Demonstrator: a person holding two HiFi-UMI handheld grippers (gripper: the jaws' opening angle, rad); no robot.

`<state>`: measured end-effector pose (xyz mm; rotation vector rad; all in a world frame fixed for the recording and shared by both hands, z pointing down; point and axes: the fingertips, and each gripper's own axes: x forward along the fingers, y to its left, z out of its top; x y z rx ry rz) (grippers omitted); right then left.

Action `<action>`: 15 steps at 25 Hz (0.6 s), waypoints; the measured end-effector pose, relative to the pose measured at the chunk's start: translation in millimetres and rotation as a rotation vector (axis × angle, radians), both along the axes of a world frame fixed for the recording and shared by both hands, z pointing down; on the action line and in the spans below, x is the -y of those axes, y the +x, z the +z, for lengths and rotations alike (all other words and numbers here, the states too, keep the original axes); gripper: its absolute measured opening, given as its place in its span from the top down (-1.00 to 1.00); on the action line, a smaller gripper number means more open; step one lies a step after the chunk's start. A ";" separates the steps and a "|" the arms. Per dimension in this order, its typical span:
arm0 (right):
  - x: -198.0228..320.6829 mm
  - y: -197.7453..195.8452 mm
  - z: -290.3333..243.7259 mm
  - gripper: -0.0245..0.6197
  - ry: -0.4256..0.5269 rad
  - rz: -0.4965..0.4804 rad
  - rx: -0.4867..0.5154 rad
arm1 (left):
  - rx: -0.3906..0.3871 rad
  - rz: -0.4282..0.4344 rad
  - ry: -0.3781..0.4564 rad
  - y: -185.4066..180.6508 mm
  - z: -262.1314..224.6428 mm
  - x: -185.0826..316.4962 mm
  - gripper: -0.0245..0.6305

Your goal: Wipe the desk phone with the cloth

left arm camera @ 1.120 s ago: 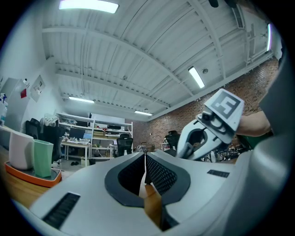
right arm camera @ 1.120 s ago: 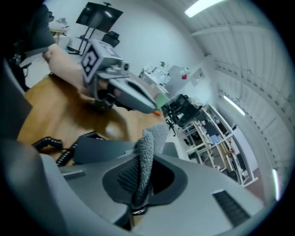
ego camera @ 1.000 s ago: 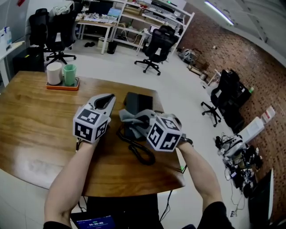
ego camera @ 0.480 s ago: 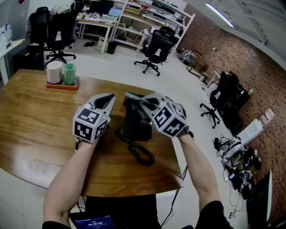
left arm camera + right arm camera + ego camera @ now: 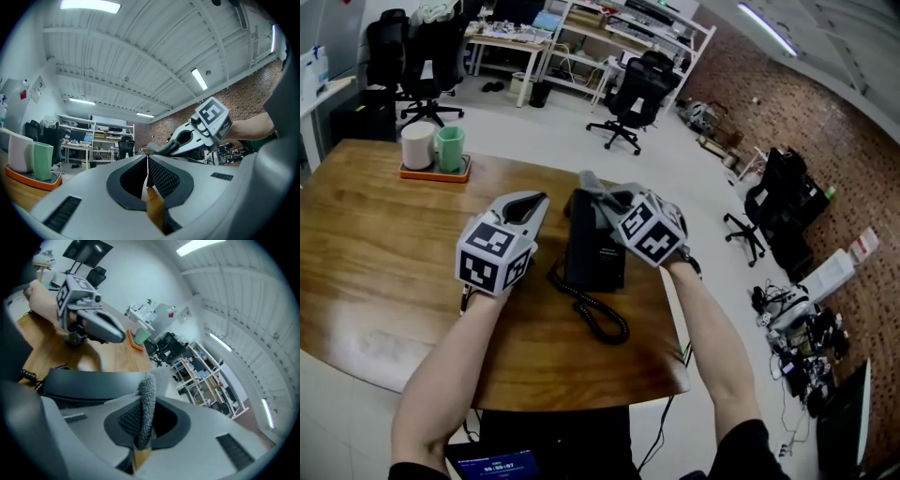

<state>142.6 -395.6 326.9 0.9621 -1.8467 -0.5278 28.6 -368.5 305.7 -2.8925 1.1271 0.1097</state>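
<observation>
A black desk phone (image 5: 592, 251) stands on the wooden table (image 5: 375, 272), its coiled cord (image 5: 598, 319) trailing toward me. My right gripper (image 5: 592, 192) is over the phone's far end, shut on a grey cloth (image 5: 598, 194). In the right gripper view the cloth (image 5: 146, 401) is pinched between the jaws, with the phone's handset (image 5: 89, 380) just below. My left gripper (image 5: 530, 202) hovers left of the phone, jaws shut with nothing in them; in the left gripper view its jaws (image 5: 147, 165) meet, and the right gripper (image 5: 197, 131) shows beyond.
An orange tray (image 5: 434, 172) with a white cup (image 5: 417, 146) and a green cup (image 5: 448, 149) stands at the table's far left. Office chairs (image 5: 633, 92) and shelving stand on the floor behind. The table's right edge runs close to the phone.
My right gripper has carried the cloth from the phone's near part up and away to its far end. The left gripper has hardly moved.
</observation>
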 end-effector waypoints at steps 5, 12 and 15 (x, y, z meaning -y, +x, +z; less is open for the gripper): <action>-62.2 -17.5 29.2 0.85 -0.085 -0.125 -0.083 | 0.002 -0.001 -0.001 -2.7 0.9 1.7 0.93; -159.0 -33.2 69.5 0.85 -0.245 -0.343 -0.250 | 0.001 -0.004 -0.003 -2.2 1.2 0.6 0.93; -159.8 -27.7 58.4 0.85 -0.256 -0.360 -0.256 | 0.001 -0.003 -0.003 -2.0 1.0 1.1 0.93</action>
